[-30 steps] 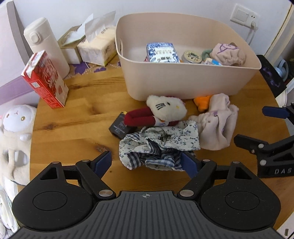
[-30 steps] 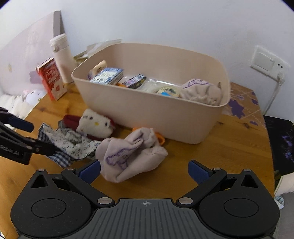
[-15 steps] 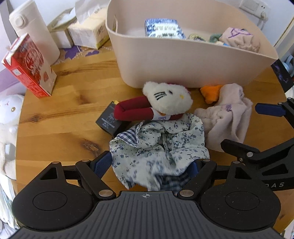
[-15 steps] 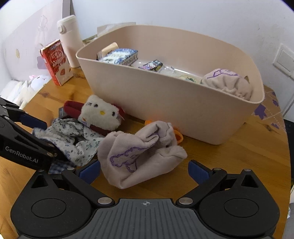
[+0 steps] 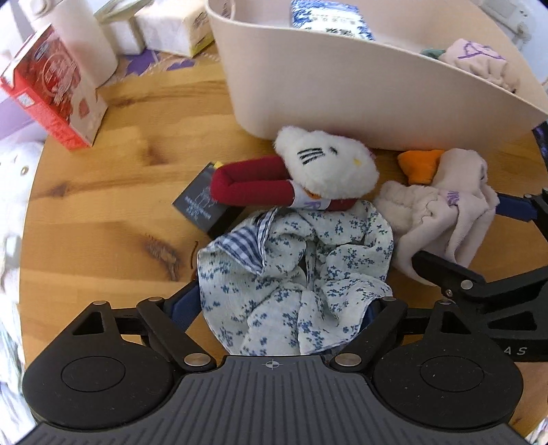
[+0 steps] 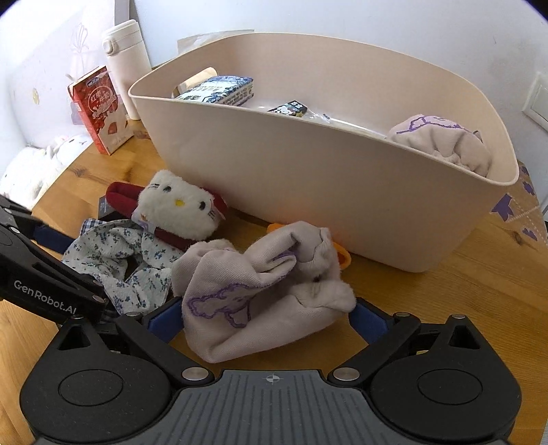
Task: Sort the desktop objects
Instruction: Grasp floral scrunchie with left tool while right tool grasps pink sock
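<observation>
A crumpled blue-flowered cloth (image 5: pixel 294 274) lies on the wooden table, and my left gripper (image 5: pixel 277 308) is open with its fingers on either side of it. A pale pink cloth with purple stitching (image 6: pixel 260 294) lies to its right, and my right gripper (image 6: pixel 267 320) is open around it. A white cat plush with red limbs (image 5: pixel 308 174) lies behind the cloths, in front of the beige tub (image 5: pixel 342 89). A small dark box (image 5: pixel 202 205) sits beside the plush. An orange item (image 5: pixel 418 164) pokes out behind the pink cloth.
The tub (image 6: pixel 325 178) holds a blue-white packet (image 6: pixel 219 90), a small dark packet (image 6: pixel 291 109) and another pink cloth (image 6: pixel 441 140). A red carton (image 5: pixel 51 89), a white flask (image 6: pixel 125 65) and tissue boxes (image 5: pixel 171 30) stand at the back left. The table edge curves at left.
Both grippers have moved forward and down: the left now straddles the flowered cloth, the right now straddles the pink cloth. Both stayed open.
</observation>
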The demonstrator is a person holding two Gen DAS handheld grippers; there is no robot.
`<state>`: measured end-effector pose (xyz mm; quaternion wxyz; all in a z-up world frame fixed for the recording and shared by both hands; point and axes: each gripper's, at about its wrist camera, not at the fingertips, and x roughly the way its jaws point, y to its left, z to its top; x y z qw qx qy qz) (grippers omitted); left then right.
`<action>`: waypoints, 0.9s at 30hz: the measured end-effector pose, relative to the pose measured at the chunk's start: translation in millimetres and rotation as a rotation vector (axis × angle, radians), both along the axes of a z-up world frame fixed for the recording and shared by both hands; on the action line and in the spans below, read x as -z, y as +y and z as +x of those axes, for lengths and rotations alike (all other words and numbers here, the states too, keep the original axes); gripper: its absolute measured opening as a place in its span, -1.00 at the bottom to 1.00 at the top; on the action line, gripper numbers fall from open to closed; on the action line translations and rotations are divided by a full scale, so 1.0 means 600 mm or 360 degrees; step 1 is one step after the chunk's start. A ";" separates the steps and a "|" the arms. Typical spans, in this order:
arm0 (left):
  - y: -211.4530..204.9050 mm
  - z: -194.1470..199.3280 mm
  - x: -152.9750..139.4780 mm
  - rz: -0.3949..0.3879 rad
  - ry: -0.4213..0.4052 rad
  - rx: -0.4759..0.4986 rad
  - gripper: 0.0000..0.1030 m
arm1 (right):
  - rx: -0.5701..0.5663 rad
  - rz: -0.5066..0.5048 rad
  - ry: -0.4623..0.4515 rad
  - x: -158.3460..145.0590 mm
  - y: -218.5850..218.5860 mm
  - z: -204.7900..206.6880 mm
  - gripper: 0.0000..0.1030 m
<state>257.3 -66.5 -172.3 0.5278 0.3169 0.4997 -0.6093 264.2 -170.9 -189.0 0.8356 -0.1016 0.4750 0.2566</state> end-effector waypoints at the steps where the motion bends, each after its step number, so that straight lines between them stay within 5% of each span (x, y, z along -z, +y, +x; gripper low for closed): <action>1: 0.001 -0.002 0.000 0.0003 -0.0004 -0.0005 0.69 | 0.0001 0.0006 0.0003 0.000 0.000 0.000 0.90; 5: 0.004 -0.008 0.000 -0.0001 -0.0024 -0.0030 0.55 | 0.0004 0.0033 0.0016 0.001 -0.002 -0.001 0.69; 7: 0.005 -0.007 0.002 0.0007 0.0027 -0.0038 0.04 | -0.0006 0.0046 0.0029 0.001 0.000 -0.001 0.52; 13: 0.011 -0.013 0.001 -0.0008 0.0086 -0.0013 -0.42 | -0.0033 0.0091 0.0077 -0.001 0.000 -0.008 -0.13; 20: 0.025 -0.005 -0.002 -0.0049 0.0126 -0.0007 -0.60 | -0.0041 0.0125 0.0072 -0.009 -0.008 -0.024 -0.76; 27: 0.048 -0.007 -0.013 -0.0104 0.0162 -0.0008 -0.64 | -0.0006 0.0139 0.0041 -0.021 -0.024 -0.045 -0.83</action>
